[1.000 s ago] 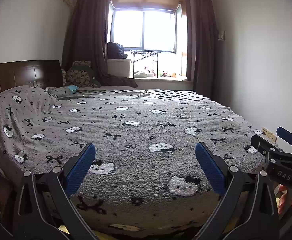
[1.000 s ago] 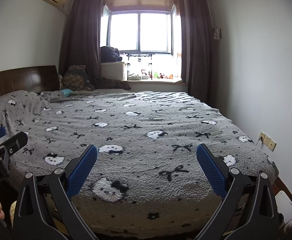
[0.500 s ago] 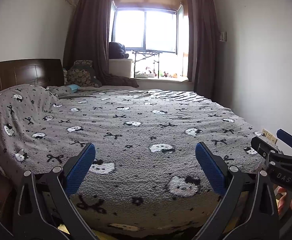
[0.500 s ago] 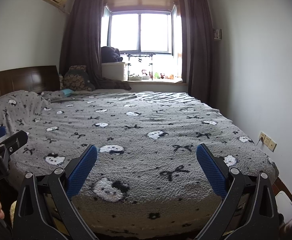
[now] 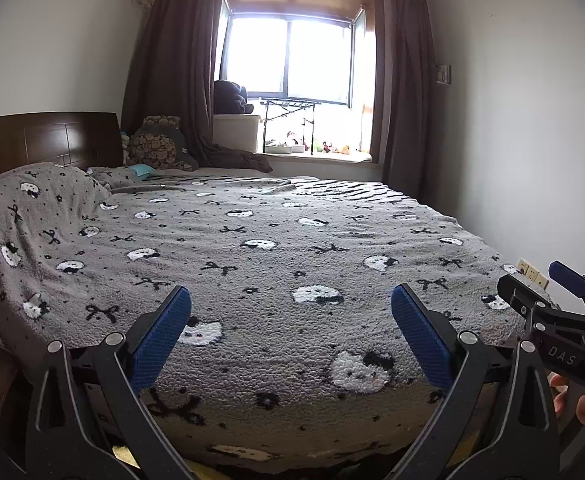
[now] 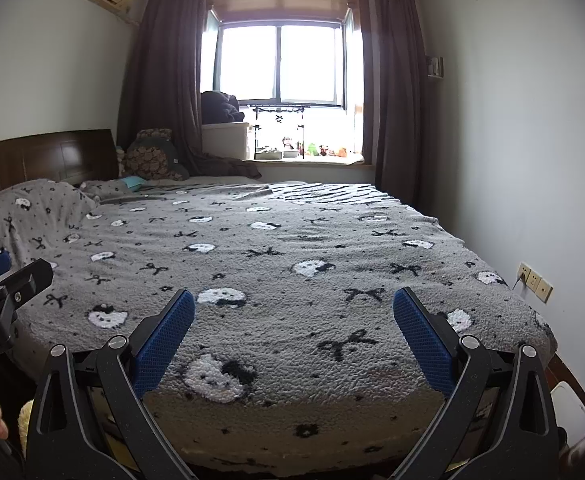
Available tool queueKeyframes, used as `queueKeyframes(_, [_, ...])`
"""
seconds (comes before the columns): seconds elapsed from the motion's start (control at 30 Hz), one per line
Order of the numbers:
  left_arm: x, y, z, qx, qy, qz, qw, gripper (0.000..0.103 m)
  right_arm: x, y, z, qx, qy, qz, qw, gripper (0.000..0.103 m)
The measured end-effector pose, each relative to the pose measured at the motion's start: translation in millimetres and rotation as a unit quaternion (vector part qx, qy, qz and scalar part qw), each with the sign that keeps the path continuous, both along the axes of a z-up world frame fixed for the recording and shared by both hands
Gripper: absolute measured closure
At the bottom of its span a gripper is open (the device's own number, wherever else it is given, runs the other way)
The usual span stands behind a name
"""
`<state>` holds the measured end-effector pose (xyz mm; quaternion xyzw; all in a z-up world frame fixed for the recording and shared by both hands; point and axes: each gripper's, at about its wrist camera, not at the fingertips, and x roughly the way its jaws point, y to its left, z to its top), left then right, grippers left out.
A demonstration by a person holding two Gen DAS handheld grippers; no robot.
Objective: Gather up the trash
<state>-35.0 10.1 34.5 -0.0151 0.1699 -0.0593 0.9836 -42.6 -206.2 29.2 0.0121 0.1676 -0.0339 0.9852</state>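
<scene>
No trash shows in either view. My left gripper (image 5: pixel 290 300) is open over the near edge of a bed, nothing between its blue pads (image 5: pixel 160 336). My right gripper (image 6: pixel 292 304) is open too, and it also shows at the right edge of the left wrist view (image 5: pixel 564 312), held by a hand (image 5: pixel 580 404). The left gripper's tip (image 6: pixel 8 280) appears at the left edge of the right wrist view. A grey blanket (image 5: pixel 272 248) with white cat faces and black bows covers the bed (image 6: pixel 292 240).
A dark wooden headboard (image 5: pixel 44 140) stands at the left, with a patterned cushion (image 5: pixel 156 144) beside it. Brown curtains (image 5: pixel 176 60) frame a bright window (image 5: pixel 288 56). The sill holds a white box (image 5: pixel 236 132) and small toys. Wall sockets (image 6: pixel 534 282) sit low on the right wall.
Both views have barely shifted; the left wrist view has drifted slightly. Both grippers stay open.
</scene>
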Motion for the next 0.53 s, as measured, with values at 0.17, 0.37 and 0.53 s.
queueKeyframes(0.17, [0.7,-1.1,0.3,0.005,0.003,0.005,1.0,0.008,-0.2,-1.2,-0.1,0.0,0.002,0.0,1.0,0.003])
queueKeyframes(0.37, [2.3,-2.1,0.5,0.006,0.006,0.007,0.9999,0.008,-0.3,-2.2,0.8,0.001,0.0,-0.002,1.0,0.003])
queueKeyframes(0.53, [3.8,-1.1,-0.3,0.005,0.01,0.01,0.9999,0.008,1.0,-2.7,1.1,0.0,0.002,-0.001,1.0,0.003])
